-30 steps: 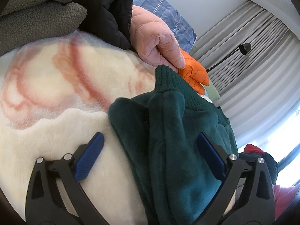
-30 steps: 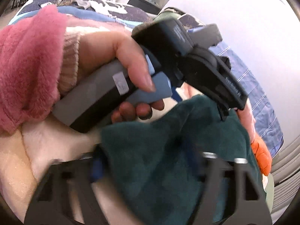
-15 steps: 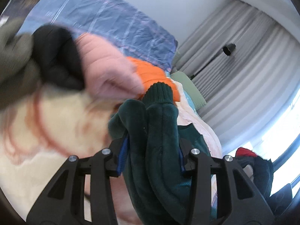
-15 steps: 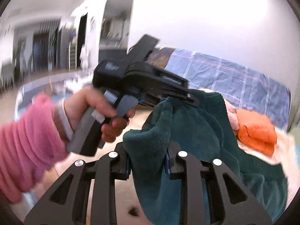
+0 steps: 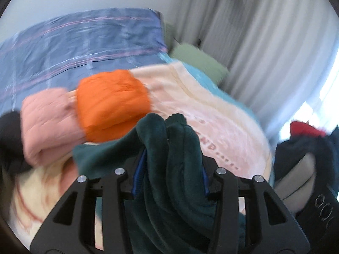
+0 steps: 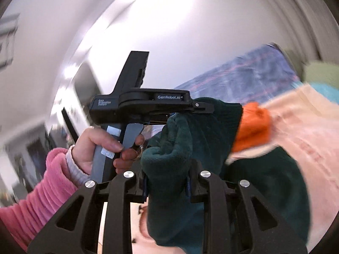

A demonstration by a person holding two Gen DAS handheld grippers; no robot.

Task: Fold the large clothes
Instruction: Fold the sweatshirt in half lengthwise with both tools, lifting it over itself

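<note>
Both grippers, left (image 5: 170,175) and right (image 6: 166,183), now pinch the green sweater (image 5: 175,169), lifted above the blanket (image 5: 222,114). Next: spread it flat.

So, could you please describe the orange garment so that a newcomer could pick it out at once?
Start at the bed's cream and peach blanket, in front of the blue plaid cover. The orange garment lies there as a puffy folded bundle, beside the pale pink quilted one and behind the dark green garment. Its bright orange colour sets it apart.
</note>
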